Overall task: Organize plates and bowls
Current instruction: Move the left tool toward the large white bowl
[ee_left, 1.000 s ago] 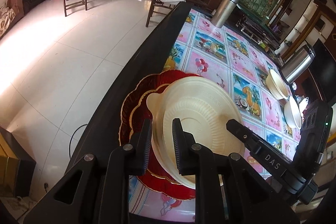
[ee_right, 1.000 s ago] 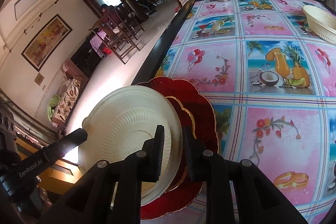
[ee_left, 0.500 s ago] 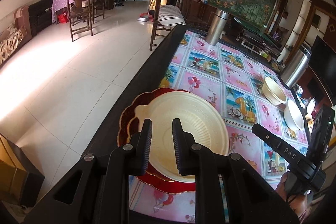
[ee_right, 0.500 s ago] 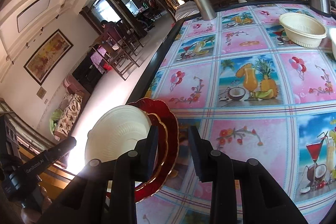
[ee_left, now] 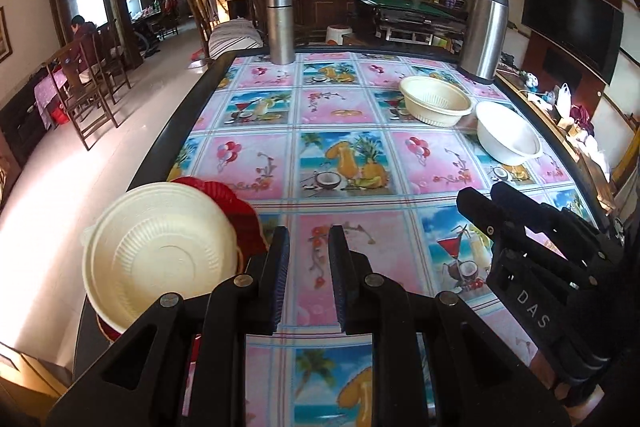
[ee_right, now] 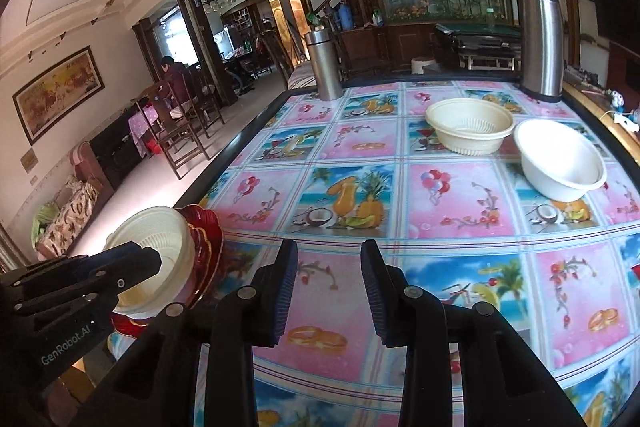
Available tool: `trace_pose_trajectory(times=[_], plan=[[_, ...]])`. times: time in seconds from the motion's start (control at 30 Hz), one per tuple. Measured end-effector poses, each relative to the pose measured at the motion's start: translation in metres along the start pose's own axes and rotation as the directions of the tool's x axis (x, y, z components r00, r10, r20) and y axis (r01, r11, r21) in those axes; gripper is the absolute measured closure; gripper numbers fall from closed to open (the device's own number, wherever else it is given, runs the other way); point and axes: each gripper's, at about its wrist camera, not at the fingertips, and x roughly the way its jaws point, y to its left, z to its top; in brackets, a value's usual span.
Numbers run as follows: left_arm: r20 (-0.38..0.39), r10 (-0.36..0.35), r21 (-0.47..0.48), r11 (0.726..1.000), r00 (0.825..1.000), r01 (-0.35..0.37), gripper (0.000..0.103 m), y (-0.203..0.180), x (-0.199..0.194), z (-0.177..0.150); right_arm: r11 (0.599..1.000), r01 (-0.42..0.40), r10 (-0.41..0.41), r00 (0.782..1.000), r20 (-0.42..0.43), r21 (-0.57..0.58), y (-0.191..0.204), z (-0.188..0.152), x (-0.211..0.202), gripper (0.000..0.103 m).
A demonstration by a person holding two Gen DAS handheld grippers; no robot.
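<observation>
A cream plate lies on red scalloped plates at the table's near left edge; the stack also shows in the right wrist view. A cream ribbed bowl and a white bowl sit at the far right; both show in the right wrist view, the cream bowl left of the white bowl. My left gripper is open and empty, right of the stack. My right gripper is open and empty above the tablecloth.
Two steel flasks stand at the table's far edge. The tablecloth has pink and blue picture squares. The dark table rim runs along the left. Wooden chairs stand on the floor beyond.
Both grippers have pulled back from the plate stack and swung right toward the table's middle. The right gripper has opened wider. The cream plate stays on the red plates.
</observation>
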Motion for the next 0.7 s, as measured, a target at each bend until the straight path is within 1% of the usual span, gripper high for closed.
trace_pose_trajectory(times=[0.1, 0.17, 0.27, 0.33, 0.47, 0.7], plan=[[0.001, -0.007, 0.019, 1.000, 1.000, 0.007, 0.086, -0.020, 0.005, 0.007, 0.998, 0.064, -0.063, 0.997, 0.049, -0.024, -0.014, 0.000, -0.017, 0.060], [0.005, -0.012, 0.029, 1.000, 1.000, 0.011, 0.086, -0.034, 0.009, 0.012, 0.995, 0.094, -0.092, 0.993, 0.072, -0.029, -0.025, 0.000, -0.026, 0.059], [0.010, -0.018, 0.052, 0.999, 1.000, 0.017, 0.086, -0.054, 0.016, 0.018, 0.990, 0.135, -0.132, 0.987, 0.087, -0.028, -0.044, 0.001, -0.034, 0.058], [0.006, -0.025, 0.069, 0.997, 1.000, 0.025, 0.086, -0.068, 0.022, 0.023, 0.986, 0.164, -0.162, 0.983, 0.090, -0.018, -0.058, 0.002, -0.037, 0.055], [-0.014, -0.046, 0.106, 0.993, 0.999, 0.047, 0.086, -0.097, 0.036, 0.032, 0.974, 0.227, -0.225, 0.969, 0.100, -0.006, -0.083, 0.005, -0.039, 0.055], [-0.041, -0.073, 0.156, 0.985, 0.996, 0.078, 0.086, -0.138, 0.054, 0.042, 0.950, 0.312, -0.313, 0.943, 0.110, 0.028, -0.124, 0.011, -0.042, 0.055]])
